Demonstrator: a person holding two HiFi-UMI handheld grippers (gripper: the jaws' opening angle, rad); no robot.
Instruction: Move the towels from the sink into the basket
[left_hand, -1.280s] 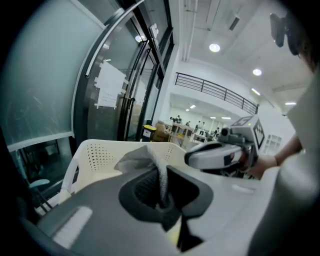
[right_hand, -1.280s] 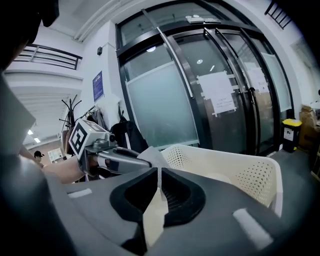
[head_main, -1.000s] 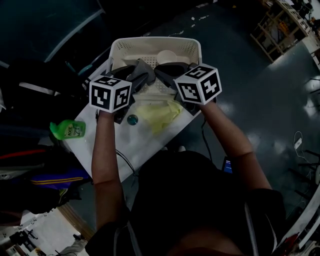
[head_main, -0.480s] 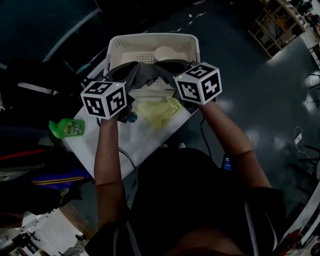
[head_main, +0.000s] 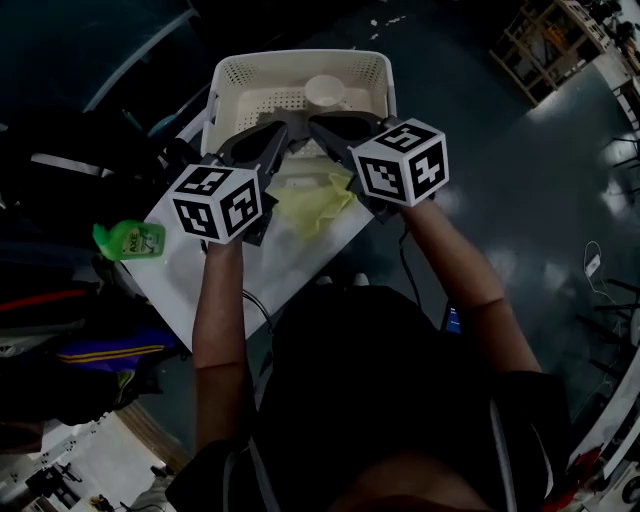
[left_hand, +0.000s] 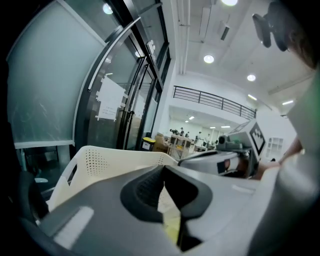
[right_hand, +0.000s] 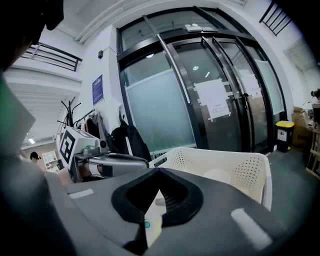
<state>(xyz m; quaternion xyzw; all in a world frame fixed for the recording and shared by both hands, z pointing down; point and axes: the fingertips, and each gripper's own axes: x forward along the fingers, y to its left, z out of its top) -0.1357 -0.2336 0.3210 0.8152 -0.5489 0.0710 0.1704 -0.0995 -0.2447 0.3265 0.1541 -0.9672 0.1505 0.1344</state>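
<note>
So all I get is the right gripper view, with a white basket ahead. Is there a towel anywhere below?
Observer: Yes. The head view shows a yellow-green towel lying on the white sink, just short of the basket.
Operator: Anything else down there?
Observer: A green bottle by the sink's left corner.
Operator: Is the other gripper open?
Observer: No, the left gripper has its jaws together in its own view.
</note>
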